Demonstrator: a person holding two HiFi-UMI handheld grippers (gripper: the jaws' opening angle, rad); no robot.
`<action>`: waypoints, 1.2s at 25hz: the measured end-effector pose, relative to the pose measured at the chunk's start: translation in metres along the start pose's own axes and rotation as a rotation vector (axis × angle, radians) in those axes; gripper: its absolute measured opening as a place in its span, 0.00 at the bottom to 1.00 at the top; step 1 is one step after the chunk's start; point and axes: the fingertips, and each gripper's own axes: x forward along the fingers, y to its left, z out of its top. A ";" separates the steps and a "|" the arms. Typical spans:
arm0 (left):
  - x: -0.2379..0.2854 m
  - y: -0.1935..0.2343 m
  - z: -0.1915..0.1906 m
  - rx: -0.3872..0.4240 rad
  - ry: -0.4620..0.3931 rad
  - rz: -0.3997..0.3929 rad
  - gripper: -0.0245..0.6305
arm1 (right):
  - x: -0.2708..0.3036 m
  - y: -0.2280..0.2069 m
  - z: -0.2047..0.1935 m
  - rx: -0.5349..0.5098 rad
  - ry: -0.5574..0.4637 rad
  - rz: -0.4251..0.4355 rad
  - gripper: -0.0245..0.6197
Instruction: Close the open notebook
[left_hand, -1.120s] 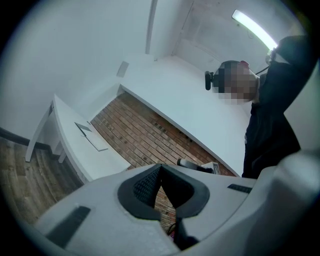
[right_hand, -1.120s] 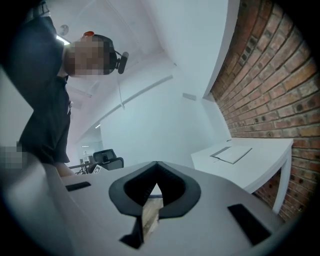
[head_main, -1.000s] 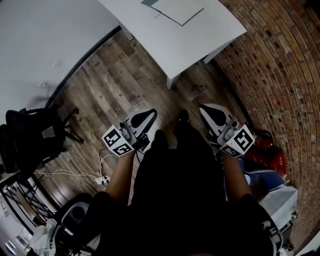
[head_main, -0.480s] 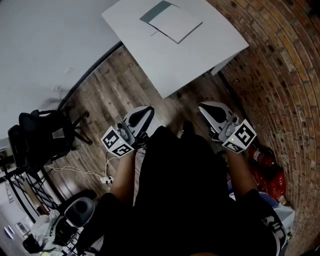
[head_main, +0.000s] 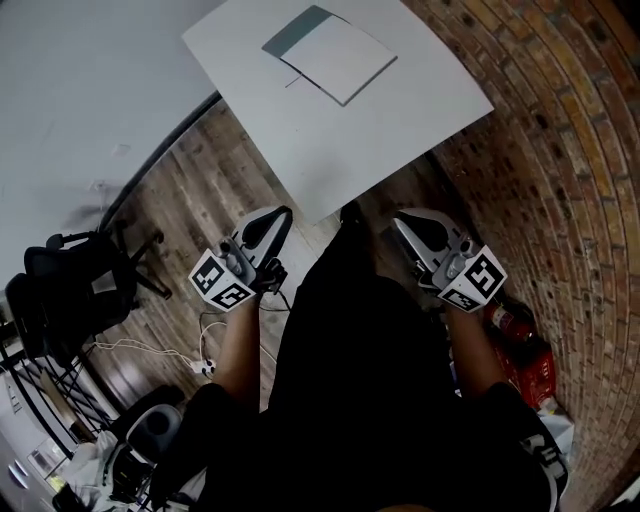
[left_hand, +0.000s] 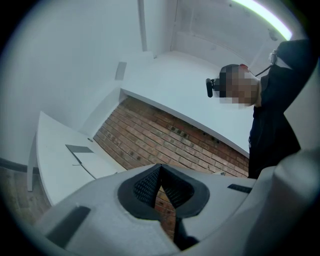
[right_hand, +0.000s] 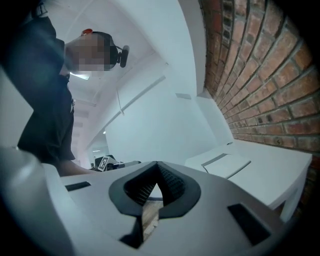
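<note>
- White table (head_main: 400, 110) took up more of the upper frame in the head view than a second before. It had drawn closer, so I judged the approach under way and nothing yet touched.
- Notebook (head_main: 330, 52) lay open and flat on the table at upper centre, a grey strip on its left and a white page on its right. Earlier the top edge cut it off; now it showed whole.
- Left gripper (head_main: 285, 212) was clenched on nothing, pads meeting, below the table's near corner and well apart from the notebook.
- Right gripper (head_main: 400, 222) was likewise clenched and empty, at centre right near the brick wall (head_main: 560, 150).
- Judgement: the whole closing step remained, and a further reach over the table was needed first.
- Containers: none on the table, which bore only the notebook. The clutter at lower left was too small to read.
</note>
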 end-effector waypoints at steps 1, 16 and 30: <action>0.005 0.008 0.003 -0.002 -0.003 0.004 0.06 | 0.003 -0.005 0.002 0.000 0.009 -0.003 0.05; 0.074 0.174 0.040 -0.144 0.035 0.153 0.06 | 0.112 -0.127 0.063 -0.107 0.123 -0.002 0.05; 0.128 0.258 0.006 -0.277 0.079 0.290 0.07 | 0.152 -0.243 0.056 -0.098 0.294 0.089 0.05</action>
